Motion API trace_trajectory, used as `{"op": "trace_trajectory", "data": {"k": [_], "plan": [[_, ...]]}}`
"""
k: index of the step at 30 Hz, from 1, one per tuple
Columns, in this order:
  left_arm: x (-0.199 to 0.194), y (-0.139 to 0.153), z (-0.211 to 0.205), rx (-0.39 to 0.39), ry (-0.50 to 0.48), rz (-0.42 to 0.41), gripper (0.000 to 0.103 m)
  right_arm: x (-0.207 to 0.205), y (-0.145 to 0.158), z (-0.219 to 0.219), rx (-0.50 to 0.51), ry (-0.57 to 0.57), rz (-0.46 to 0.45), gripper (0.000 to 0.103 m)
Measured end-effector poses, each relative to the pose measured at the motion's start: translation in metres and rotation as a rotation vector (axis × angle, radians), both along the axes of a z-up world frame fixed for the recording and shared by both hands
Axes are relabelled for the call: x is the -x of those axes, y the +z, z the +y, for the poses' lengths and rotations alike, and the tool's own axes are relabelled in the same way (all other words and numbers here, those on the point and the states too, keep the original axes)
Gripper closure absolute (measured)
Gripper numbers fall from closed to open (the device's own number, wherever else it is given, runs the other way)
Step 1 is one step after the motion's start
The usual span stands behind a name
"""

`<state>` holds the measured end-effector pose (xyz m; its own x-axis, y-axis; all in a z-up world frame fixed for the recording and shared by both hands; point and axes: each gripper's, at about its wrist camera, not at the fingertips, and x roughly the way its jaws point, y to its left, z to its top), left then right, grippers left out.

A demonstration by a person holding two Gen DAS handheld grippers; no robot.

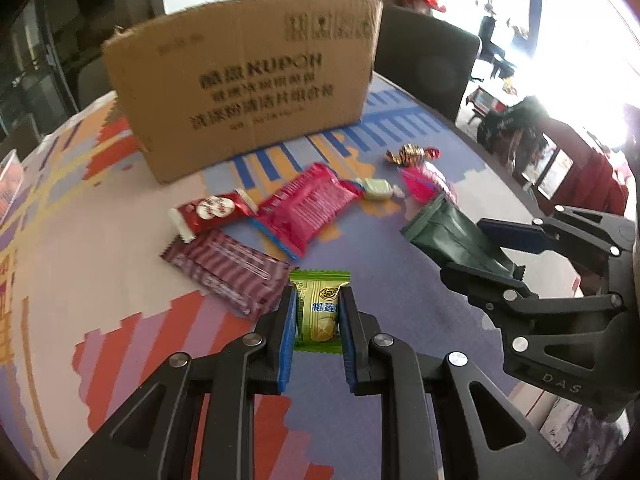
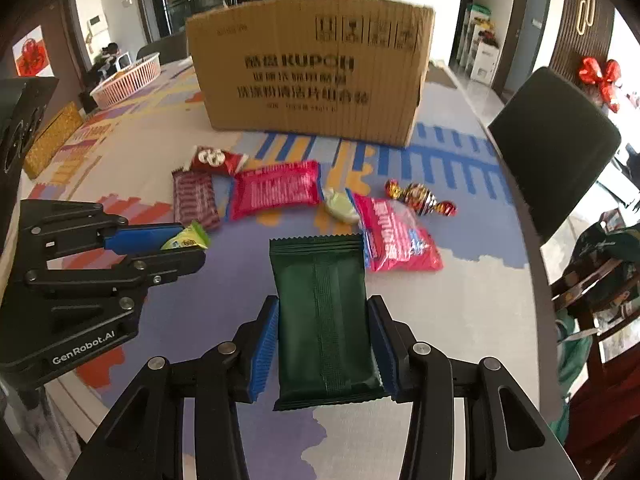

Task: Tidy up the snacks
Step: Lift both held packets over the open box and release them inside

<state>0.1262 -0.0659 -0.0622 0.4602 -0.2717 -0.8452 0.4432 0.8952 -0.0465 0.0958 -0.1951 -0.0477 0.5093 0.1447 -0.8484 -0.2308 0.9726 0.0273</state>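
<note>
My left gripper (image 1: 318, 312) is shut on a small green and yellow candy packet (image 1: 318, 312), held just above the tablecloth; the packet also peeks out of that gripper in the right wrist view (image 2: 188, 238). My right gripper (image 2: 324, 324) is shut on a dark green snack pack (image 2: 324, 320), its pads pressing both long sides; the same pack (image 1: 452, 236) shows at the right of the left wrist view. Loose on the cloth lie a red bar (image 1: 212, 212), a maroon striped bar (image 1: 228, 272), a pink pack (image 1: 304, 208), a pale candy (image 1: 378, 190), a second pink bag (image 2: 396, 236) and foil-wrapped candies (image 2: 420, 198).
A tall cardboard box (image 2: 312, 72) stands behind the snacks on the colourful tablecloth (image 2: 460, 160). A white basket (image 2: 128, 76) and a yellow box (image 2: 52, 136) sit at the far left. A dark chair (image 2: 556, 140) stands at the table's right edge.
</note>
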Motion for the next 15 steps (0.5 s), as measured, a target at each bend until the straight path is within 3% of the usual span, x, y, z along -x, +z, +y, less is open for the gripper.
{"op": "trace_trajectory", "data": {"k": [15], "plan": [[0.010, 0.068, 0.014, 0.073, 0.058, -0.151, 0.082, 0.007, 0.062, 0.001, -0.076, -0.019, -0.171, 0.058]]}}
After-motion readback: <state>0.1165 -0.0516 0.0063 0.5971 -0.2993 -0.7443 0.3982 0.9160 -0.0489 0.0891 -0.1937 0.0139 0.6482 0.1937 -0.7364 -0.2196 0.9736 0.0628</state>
